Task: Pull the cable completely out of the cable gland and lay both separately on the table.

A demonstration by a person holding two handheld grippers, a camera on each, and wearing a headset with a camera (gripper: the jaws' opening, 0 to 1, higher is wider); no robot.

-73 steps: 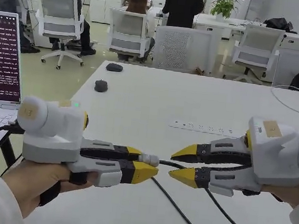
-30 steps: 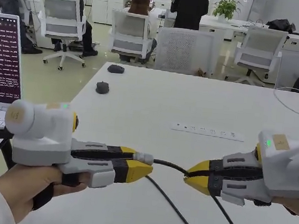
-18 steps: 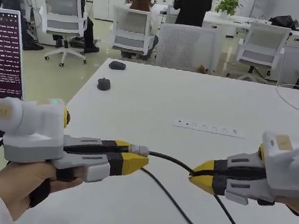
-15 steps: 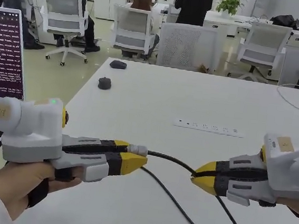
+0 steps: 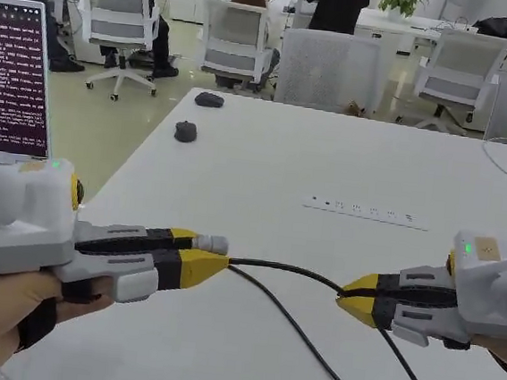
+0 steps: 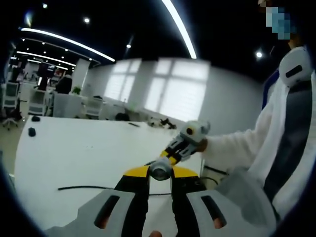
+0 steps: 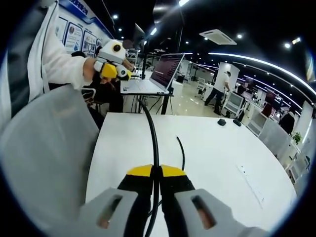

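Because the pull needed two opposed anchors, the left tongs (image 5: 214, 251) were pinched on the gland (image 5: 210, 242), a small, pale, rounded fitting at their tips. The right tongs (image 5: 344, 297) were pressed together on the cable (image 5: 282, 268), a smooth black cord spanning the gap between both tongs above the white table (image 5: 266, 155). Whether it had cleared the gland was unclear.

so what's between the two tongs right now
In the head view, a stretch of black cable runs from the cable gland in the left tongs to the right tongs, above the white table.
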